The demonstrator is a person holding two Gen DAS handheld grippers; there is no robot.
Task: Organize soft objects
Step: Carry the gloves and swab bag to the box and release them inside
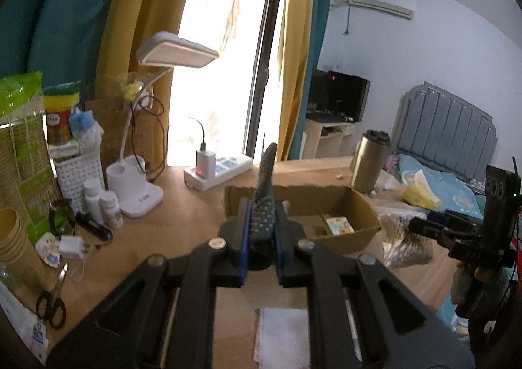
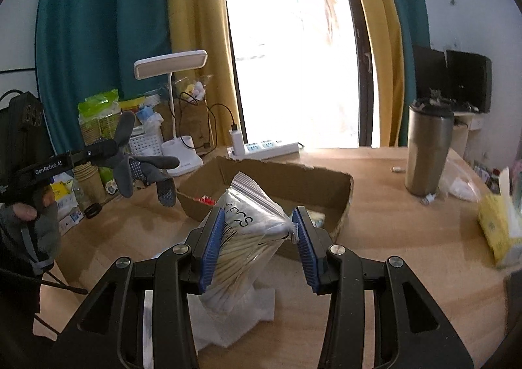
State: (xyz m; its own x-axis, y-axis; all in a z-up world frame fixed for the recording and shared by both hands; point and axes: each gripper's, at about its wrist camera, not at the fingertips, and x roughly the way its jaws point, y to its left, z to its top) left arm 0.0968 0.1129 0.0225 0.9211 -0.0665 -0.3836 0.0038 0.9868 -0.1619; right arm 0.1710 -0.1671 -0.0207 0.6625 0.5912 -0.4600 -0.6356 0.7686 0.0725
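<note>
My left gripper (image 1: 261,225) is shut on a grey glove with dotted grip (image 1: 262,202) and holds it in the air in front of the open cardboard box (image 1: 355,202). The right wrist view shows that glove (image 2: 143,170) hanging from the left gripper (image 2: 107,149), left of the box (image 2: 261,176). My right gripper (image 2: 259,232) is shut on a clear zip bag of cotton swabs (image 2: 243,238), held just above the wooden table at the box's near edge. In the left wrist view the bag (image 1: 404,238) and right gripper (image 1: 421,227) are right of the box.
A steel tumbler (image 2: 427,147) stands right of the box. A power strip (image 2: 264,149), desk lamp (image 2: 182,150), white basket, bottles, paper cups (image 1: 13,238) and scissors (image 1: 52,300) crowd the left. White tissue (image 2: 228,310) lies under the bag. A yellow pack (image 2: 499,225) lies right.
</note>
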